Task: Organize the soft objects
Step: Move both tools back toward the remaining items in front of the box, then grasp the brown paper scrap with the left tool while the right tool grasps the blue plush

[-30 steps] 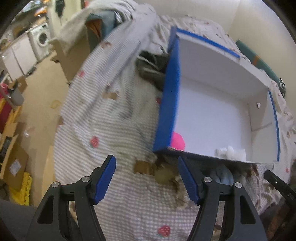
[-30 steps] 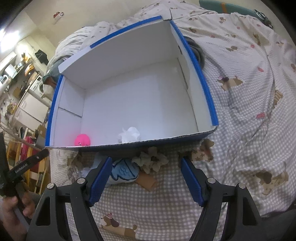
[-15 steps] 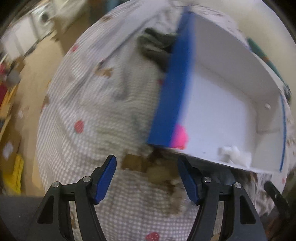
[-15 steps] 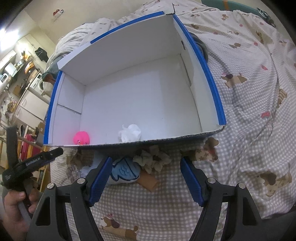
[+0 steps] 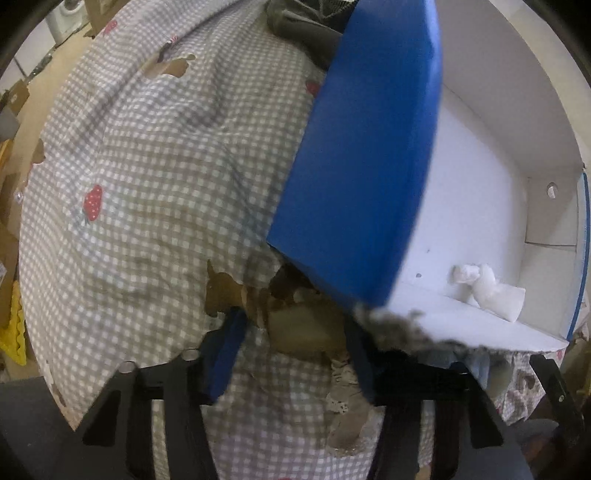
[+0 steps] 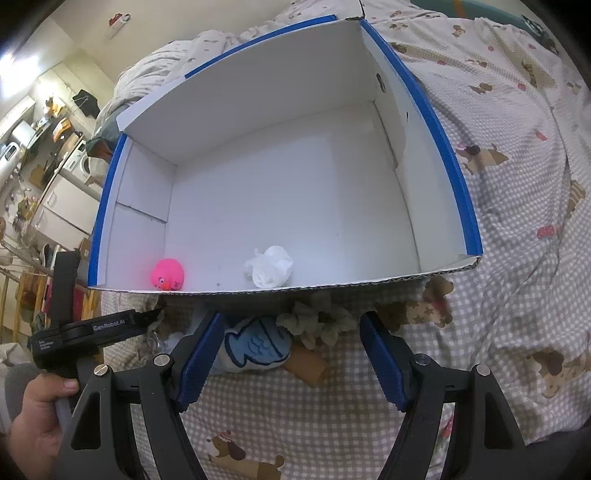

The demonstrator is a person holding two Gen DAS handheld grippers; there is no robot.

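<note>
A blue-and-white cardboard box [image 6: 458,184] lies open on the checked bedspread; it also shows in the left wrist view [image 5: 362,166]. Inside lie a pink soft toy [image 6: 168,274] and a white soft object [image 6: 269,266], the latter also in the left wrist view [image 5: 487,291]. In front of the box lie a blue fish plush [image 6: 255,345], a beige frilly cloth [image 6: 317,321] and a brown soft object [image 5: 303,325]. My left gripper [image 5: 291,354] is open around the brown object at the box's near corner. My right gripper [image 6: 291,354] is open, over the fish plush.
The checked bedspread [image 5: 147,166] spreads wide on the left. Dark clothing [image 5: 303,22] lies behind the box's far corner. A room floor with a washing machine [image 6: 79,162] lies beyond the bed's left edge. The left gripper's body [image 6: 88,328] shows beside the box.
My left gripper has moved forward and down to the box's near corner, closing in on the brown object. My right gripper has come slightly closer to the box and fish plush.
</note>
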